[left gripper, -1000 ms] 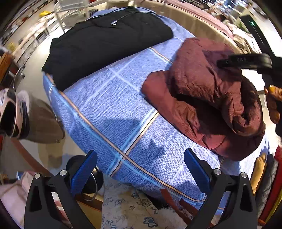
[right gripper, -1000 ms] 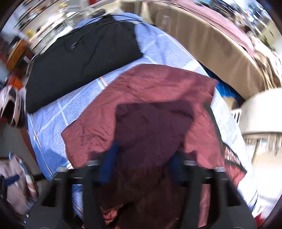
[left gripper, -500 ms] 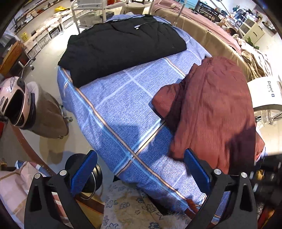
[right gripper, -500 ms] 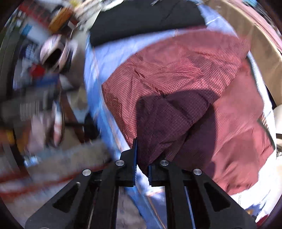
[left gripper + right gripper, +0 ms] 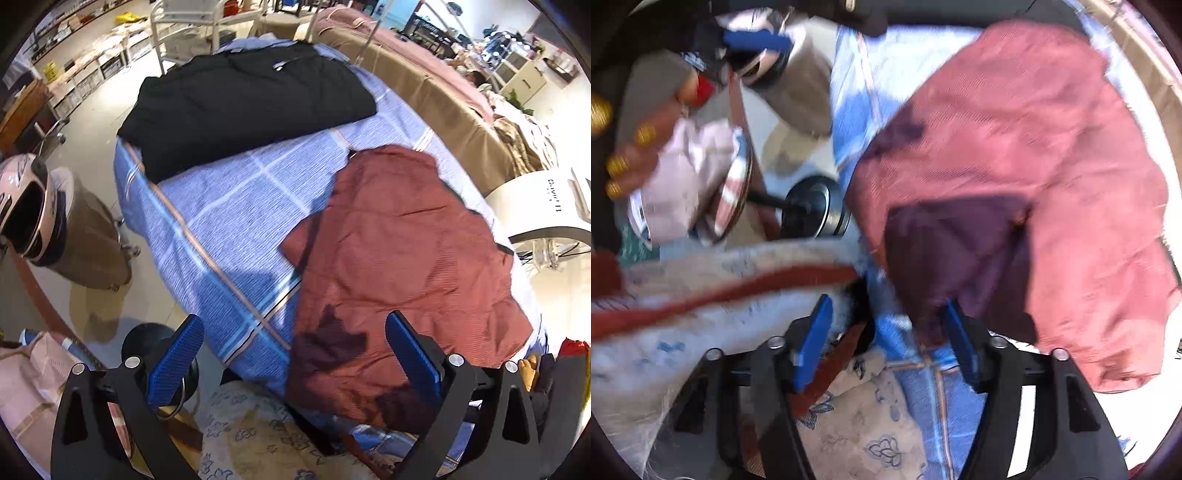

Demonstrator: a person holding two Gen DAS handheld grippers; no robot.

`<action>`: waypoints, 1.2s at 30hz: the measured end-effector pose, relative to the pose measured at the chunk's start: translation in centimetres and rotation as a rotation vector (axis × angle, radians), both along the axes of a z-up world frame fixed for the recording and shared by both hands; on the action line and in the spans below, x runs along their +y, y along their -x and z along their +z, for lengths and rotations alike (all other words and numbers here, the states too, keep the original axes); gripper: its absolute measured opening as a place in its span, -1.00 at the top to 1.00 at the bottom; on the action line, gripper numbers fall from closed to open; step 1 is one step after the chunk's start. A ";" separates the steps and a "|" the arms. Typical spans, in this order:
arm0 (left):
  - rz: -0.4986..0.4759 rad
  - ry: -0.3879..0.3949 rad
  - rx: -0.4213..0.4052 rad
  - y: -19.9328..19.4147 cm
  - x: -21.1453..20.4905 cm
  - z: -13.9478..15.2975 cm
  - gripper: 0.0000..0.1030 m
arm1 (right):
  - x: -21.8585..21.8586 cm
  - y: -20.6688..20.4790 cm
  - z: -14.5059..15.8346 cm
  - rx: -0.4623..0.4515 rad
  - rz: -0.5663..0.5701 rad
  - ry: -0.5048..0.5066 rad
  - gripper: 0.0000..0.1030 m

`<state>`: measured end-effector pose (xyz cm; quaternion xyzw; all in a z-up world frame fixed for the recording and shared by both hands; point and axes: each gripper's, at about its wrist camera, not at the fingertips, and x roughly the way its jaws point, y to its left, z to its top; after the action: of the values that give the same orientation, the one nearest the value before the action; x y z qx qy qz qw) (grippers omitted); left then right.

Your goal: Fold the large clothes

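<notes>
Left to right: our left gripper (image 5: 295,363) hangs with fingers spread, holding nothing. The maroon ribbed fabric garment (image 5: 402,266) lies flat along the right edge of the blue checked bed (image 5: 221,206), long axis running away from us. Our right gripper (image 5: 886,339) has just let go, fingers released at the near hem, so it's closer.

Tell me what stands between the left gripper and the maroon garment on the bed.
Nothing visible does. The left gripper hangs open above the near edge of the maroon garment, which lies spread flat on the blue checked bedspread. The black garment lies farther back, apart from it.
</notes>
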<state>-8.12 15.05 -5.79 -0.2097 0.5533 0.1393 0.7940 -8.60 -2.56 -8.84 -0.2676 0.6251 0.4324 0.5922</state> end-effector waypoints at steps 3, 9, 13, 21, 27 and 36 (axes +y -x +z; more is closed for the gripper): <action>-0.035 -0.054 -0.022 -0.7 -1.0 1.1 -0.87 | -0.8 -2.1 2.2 -0.019 -0.054 -0.038 -0.28; -0.009 -0.067 -0.058 -1.2 -1.8 1.8 -0.87 | -5.2 -8.2 6.7 -0.160 -0.344 -0.110 -0.50; -0.056 -0.155 -0.059 -2.0 -4.0 2.9 -0.88 | -6.6 -10.3 7.7 -0.194 -0.448 -0.106 -0.50; -0.077 -0.197 -0.047 -0.1 -6.3 3.0 -0.87 | -5.0 -7.6 7.6 -0.231 -0.438 -0.109 -0.53; -0.089 -0.235 -0.028 0.5 -6.4 3.1 -0.88 | -4.9 -7.0 8.1 -0.253 -0.434 -0.123 -0.53; -0.084 -0.206 -0.022 0.5 -3.6 1.9 -0.88 | -3.2 -6.6 8.8 -0.278 -0.435 -0.117 -0.54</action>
<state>-8.58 11.42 -3.93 -0.1052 0.5356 0.1597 0.8226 -1.99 -5.76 0.00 -0.1492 0.5545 0.2895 0.7658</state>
